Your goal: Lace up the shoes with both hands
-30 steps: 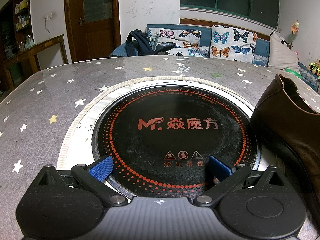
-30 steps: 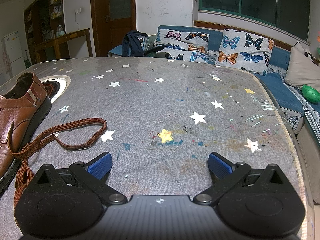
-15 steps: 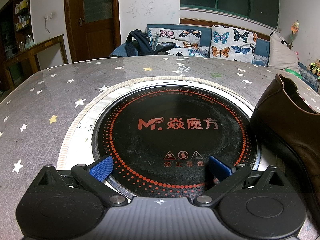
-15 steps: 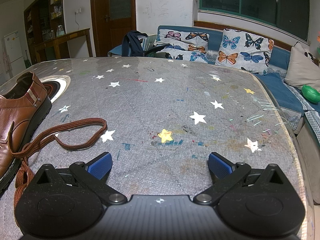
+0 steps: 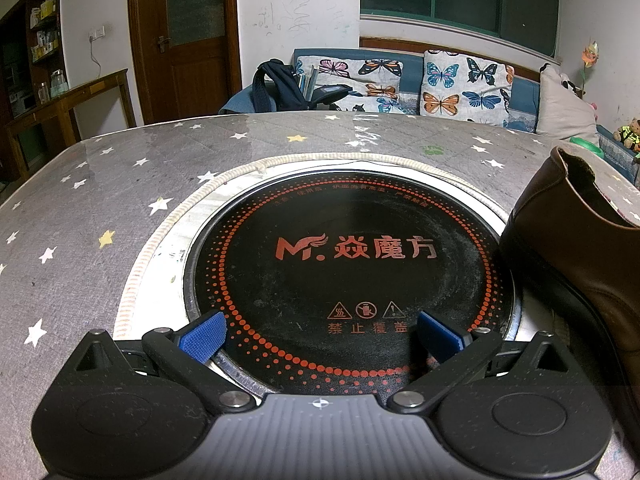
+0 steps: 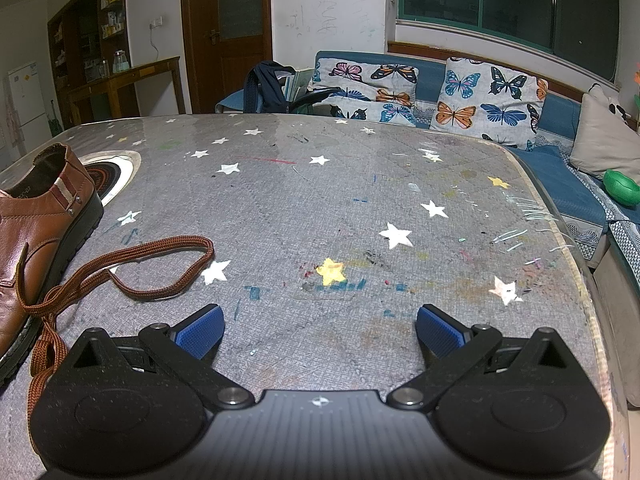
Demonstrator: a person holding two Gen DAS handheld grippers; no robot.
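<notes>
Shoe (image 6: 28, 236) on the star-pattern table (image 6: 340, 208), between both grippers, lace (image 6: 132, 272) lying loose beside it. Lacing apparently not begun. Left gripper (image 5: 320, 334) spread wide over the cooktop (image 5: 352, 264), empty; right gripper (image 6: 320, 332) also spread, empty.
</notes>
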